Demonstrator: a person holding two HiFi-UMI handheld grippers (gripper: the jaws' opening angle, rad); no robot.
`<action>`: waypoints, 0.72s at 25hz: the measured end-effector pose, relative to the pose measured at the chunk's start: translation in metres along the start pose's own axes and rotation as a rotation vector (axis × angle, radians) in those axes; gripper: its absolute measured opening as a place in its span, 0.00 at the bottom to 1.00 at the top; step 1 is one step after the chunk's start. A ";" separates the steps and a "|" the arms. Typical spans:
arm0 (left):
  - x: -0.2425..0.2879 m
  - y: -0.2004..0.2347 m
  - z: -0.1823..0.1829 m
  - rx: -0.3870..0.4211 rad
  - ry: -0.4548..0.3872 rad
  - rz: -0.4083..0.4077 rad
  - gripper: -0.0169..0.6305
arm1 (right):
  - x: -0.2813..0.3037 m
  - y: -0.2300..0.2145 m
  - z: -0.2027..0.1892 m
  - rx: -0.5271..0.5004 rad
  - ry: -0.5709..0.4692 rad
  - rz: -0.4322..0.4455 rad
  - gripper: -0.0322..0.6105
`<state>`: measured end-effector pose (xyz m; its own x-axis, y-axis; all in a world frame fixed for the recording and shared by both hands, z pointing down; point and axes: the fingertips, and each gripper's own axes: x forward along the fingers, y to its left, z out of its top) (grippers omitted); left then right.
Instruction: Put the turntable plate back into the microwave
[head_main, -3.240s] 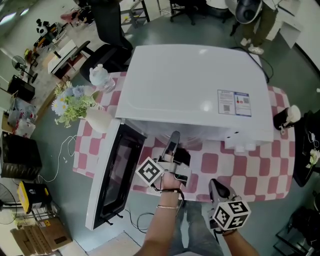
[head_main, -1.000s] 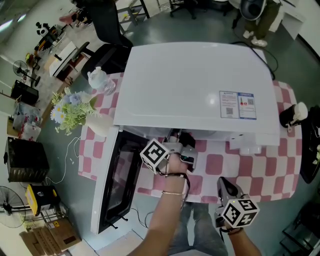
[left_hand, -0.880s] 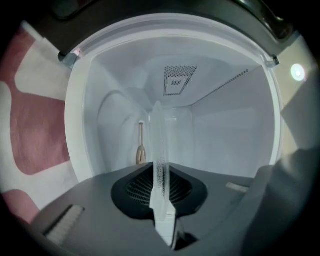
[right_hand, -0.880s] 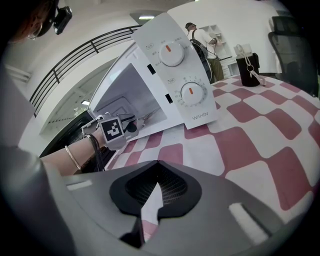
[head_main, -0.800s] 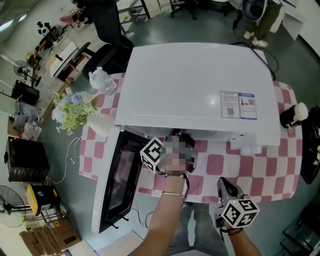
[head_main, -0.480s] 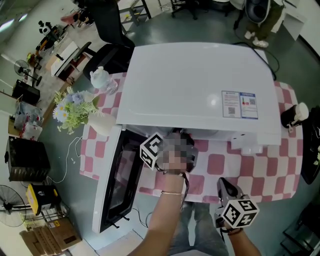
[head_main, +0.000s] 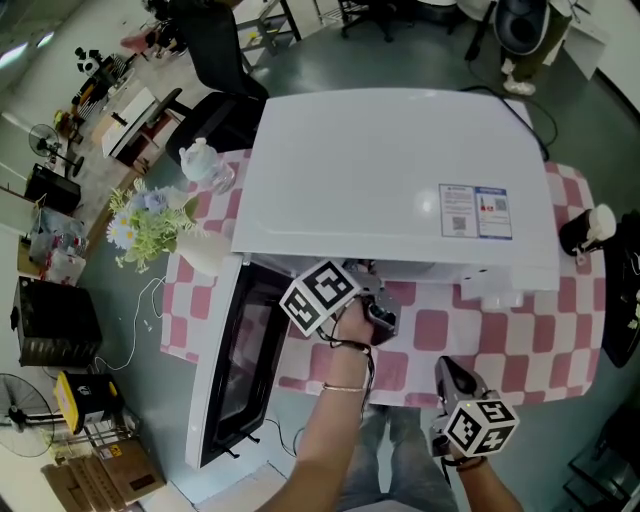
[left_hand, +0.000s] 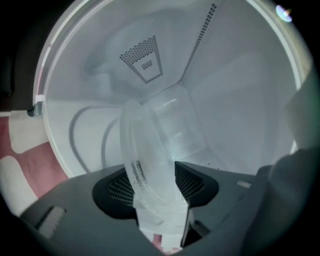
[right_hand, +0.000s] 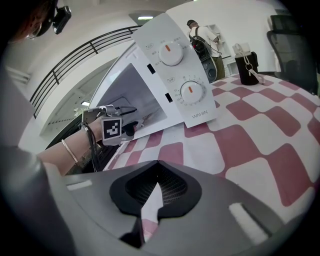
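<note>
The white microwave (head_main: 390, 170) stands on the pink-checked table with its door (head_main: 235, 370) swung open to the left. My left gripper (head_main: 365, 290) reaches into the oven's mouth, and its tips are hidden there in the head view. In the left gripper view the clear glass turntable plate (left_hand: 160, 145) stands tilted on edge between the jaws, inside the white cavity (left_hand: 240, 100). The left gripper (left_hand: 152, 172) is opening, with the plate still in the gap. My right gripper (head_main: 447, 378) hangs over the table's front edge, shut and empty (right_hand: 156, 187).
A vase of flowers (head_main: 150, 215) and a glass teapot (head_main: 205, 160) stand at the table's left end. A dark bottle (head_main: 580, 230) stands at the right end. The control panel with two dials (right_hand: 180, 70) faces the right gripper. A person (right_hand: 200, 35) stands behind.
The left hand moved up to the microwave opening, then rolled, so its marker cube now faces up. The right gripper has stayed where it was.
</note>
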<state>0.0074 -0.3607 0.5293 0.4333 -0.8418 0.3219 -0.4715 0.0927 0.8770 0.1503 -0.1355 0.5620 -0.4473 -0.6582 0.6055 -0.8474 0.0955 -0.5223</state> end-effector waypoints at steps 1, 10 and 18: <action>0.001 -0.002 -0.002 0.032 0.008 -0.002 0.38 | 0.000 -0.001 0.000 0.001 0.001 -0.002 0.06; 0.003 -0.005 -0.004 0.168 0.049 0.000 0.40 | -0.002 -0.003 -0.002 -0.001 0.004 -0.001 0.06; 0.001 -0.002 -0.006 0.277 0.052 0.058 0.44 | -0.004 -0.003 -0.004 -0.005 0.010 0.003 0.06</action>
<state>0.0132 -0.3586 0.5304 0.4351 -0.8101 0.3930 -0.6855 -0.0151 0.7279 0.1533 -0.1305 0.5638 -0.4523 -0.6504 0.6102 -0.8476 0.1006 -0.5210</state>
